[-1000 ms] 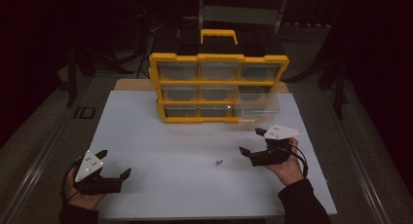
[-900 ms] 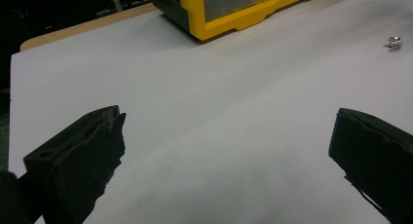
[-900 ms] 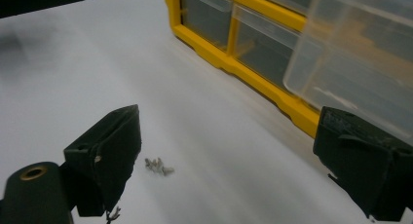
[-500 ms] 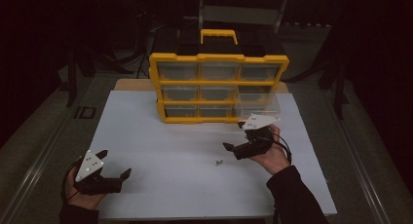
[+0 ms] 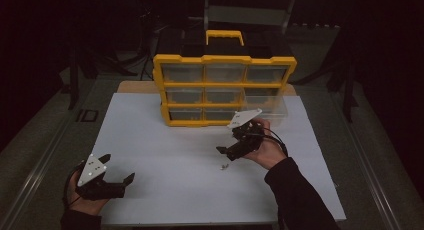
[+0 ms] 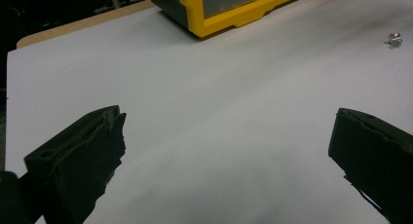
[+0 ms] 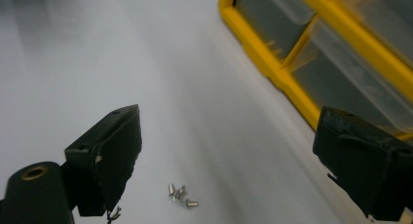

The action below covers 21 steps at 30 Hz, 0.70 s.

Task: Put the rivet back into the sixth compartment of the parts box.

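With its jaws spread wide, the right hand-held gripper (image 5: 223,152) hung just above the small metal screws (image 5: 222,166) lying loose on the white desk (image 5: 165,155), where a careless closing could have scattered them, while the left hand-held gripper (image 5: 120,170) rested open and empty.

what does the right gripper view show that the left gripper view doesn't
The right gripper view looks between the open right gripper at a cluster of small metal parts lying close below it, with the organizer's clear drawers near. The left gripper view has the open left gripper over bare white table, and the metal bits sit far off. Both take in the white surface, the yellow organizer and the metal parts.
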Available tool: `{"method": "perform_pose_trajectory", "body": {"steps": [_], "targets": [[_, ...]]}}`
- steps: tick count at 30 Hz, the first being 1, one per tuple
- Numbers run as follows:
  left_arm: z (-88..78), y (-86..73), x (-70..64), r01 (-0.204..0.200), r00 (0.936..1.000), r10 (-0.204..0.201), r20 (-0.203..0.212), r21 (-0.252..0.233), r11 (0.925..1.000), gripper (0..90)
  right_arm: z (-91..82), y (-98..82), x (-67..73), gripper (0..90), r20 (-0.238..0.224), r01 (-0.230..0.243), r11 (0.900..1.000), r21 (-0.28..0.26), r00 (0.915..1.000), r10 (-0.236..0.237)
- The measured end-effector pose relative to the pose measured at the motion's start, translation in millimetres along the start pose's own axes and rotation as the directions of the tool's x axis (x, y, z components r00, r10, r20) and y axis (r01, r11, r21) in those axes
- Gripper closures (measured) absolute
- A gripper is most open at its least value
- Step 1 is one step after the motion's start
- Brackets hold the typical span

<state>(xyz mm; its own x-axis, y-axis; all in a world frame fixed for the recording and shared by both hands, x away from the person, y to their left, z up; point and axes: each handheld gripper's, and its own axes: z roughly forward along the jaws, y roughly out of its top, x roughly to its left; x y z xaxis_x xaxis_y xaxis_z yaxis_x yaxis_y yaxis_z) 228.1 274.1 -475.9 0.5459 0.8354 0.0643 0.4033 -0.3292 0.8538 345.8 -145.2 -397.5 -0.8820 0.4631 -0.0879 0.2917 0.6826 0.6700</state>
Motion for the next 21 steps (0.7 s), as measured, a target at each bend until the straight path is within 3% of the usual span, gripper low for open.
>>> {"method": "perform_pose_trajectory", "body": {"steps": [7,21], "targets": [[1.0,-0.1,-0.8,-0.006,1.0000,0.006,0.000,0.006,1.0000,0.6,13.2,5.6,3.6,10.5,-0.007,0.047,0.991,0.125,0.9989,-0.047],[2.2,-0.2,-2.1,-0.014,0.9999,0.014,0.001,0.017,0.9998,0.8,35.2,1.9,3.1,10.5,-0.021,0.084,0.963,0.258,0.9965,-0.081]]}}
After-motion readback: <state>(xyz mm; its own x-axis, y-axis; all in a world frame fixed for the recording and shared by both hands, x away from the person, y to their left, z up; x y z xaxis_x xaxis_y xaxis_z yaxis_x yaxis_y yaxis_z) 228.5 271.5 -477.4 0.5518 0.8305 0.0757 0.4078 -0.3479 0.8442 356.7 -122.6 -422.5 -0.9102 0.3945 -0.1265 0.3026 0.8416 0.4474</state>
